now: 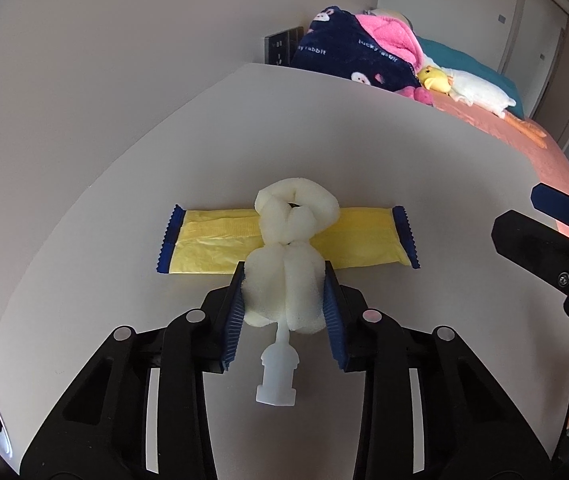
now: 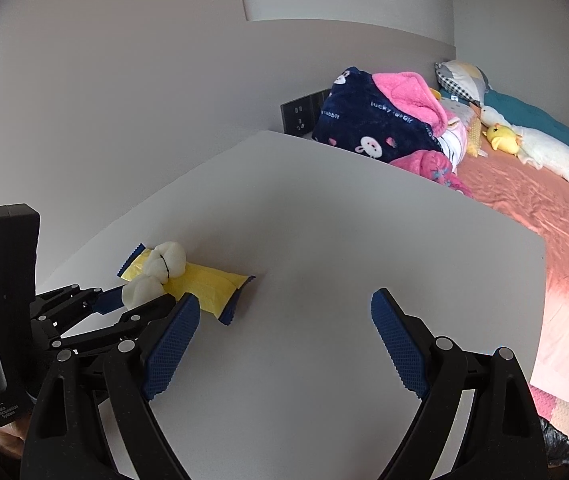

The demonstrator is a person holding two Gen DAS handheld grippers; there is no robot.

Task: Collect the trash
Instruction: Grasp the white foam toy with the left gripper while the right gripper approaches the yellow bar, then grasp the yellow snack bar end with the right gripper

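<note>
White table [image 1: 364,152] | foam wad [image 1: 284,276] clamped in left hand-held gripper [image 1: 284,300] | right hand-held gripper [image 2: 284,332] apart

white table [image 1: 404,168], as i see it from both wrists
item one: yellow wrapper [image 1: 212,246] with blue serrated ends, lying flat. item two: white foam piece [image 1: 284,272] across the wrapper's middle, a small white plastic fitting [image 1: 276,376] at its near end.

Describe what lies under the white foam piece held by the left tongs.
A yellow wrapper with blue serrated ends lies flat on the white table beneath the white foam piece. Its middle is covered.
</note>
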